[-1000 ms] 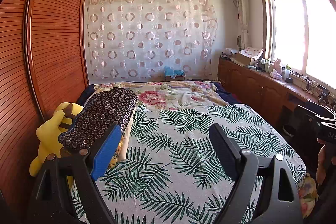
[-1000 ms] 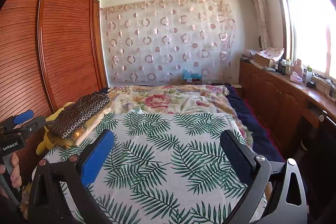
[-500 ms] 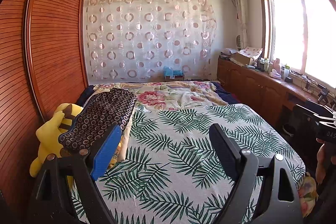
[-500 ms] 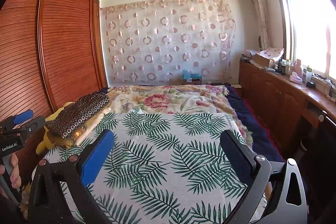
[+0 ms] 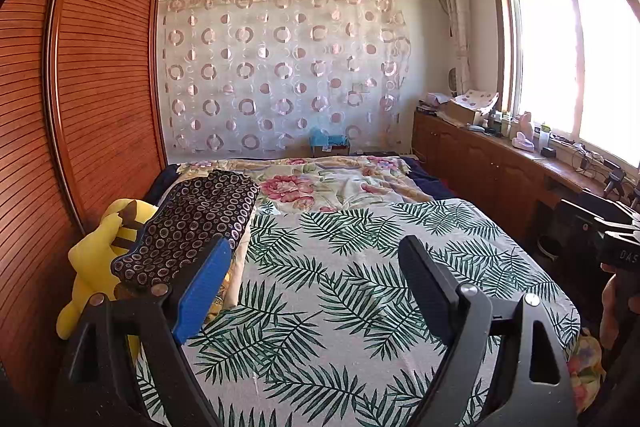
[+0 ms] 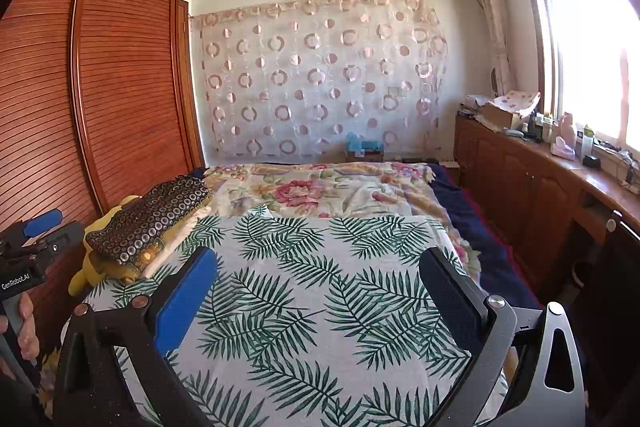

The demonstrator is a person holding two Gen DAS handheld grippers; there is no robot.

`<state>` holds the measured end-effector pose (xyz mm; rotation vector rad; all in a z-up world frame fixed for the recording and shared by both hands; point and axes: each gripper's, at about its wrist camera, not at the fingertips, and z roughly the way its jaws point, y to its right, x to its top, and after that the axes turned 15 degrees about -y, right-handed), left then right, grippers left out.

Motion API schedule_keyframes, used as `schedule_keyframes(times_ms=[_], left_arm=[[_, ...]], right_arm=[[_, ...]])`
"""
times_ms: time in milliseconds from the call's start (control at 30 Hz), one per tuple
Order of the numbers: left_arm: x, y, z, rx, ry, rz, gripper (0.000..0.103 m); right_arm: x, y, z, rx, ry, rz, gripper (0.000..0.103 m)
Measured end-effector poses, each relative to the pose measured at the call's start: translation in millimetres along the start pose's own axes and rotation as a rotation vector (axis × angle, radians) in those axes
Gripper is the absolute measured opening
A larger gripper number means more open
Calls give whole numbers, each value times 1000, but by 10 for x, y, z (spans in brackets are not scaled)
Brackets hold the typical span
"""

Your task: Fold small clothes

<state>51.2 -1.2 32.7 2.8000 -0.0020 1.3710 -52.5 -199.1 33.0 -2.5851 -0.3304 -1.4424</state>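
A dark garment with a ring pattern (image 5: 192,223) (image 6: 150,217) lies folded on a small pile at the left side of the bed, beside a yellow plush toy (image 5: 100,259) (image 6: 96,267). My left gripper (image 5: 314,255) hangs open over the palm-leaf sheet (image 5: 344,291), with nothing between its fingers; the garment lies just beyond its blue left finger (image 5: 202,291). My right gripper (image 6: 318,267) is open too, empty, over the same sheet (image 6: 316,287), to the right of the garment. Each gripper shows at the edge of the other's view, held by a hand (image 6: 24,327).
A floral quilt (image 5: 328,183) covers the far half of the bed. A slatted wooden wardrobe (image 5: 88,87) lines the left side. A low wooden cabinet (image 5: 492,167) with clutter runs under the window on the right. A ring-patterned curtain (image 5: 280,75) hangs behind.
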Motion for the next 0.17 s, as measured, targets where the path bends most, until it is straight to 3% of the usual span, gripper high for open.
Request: schedule_keyframes(times_ms=[167], left_arm=[[0, -8, 0, 0, -2, 0, 86]], right_arm=[[11, -3, -2, 0, -2, 1, 101]])
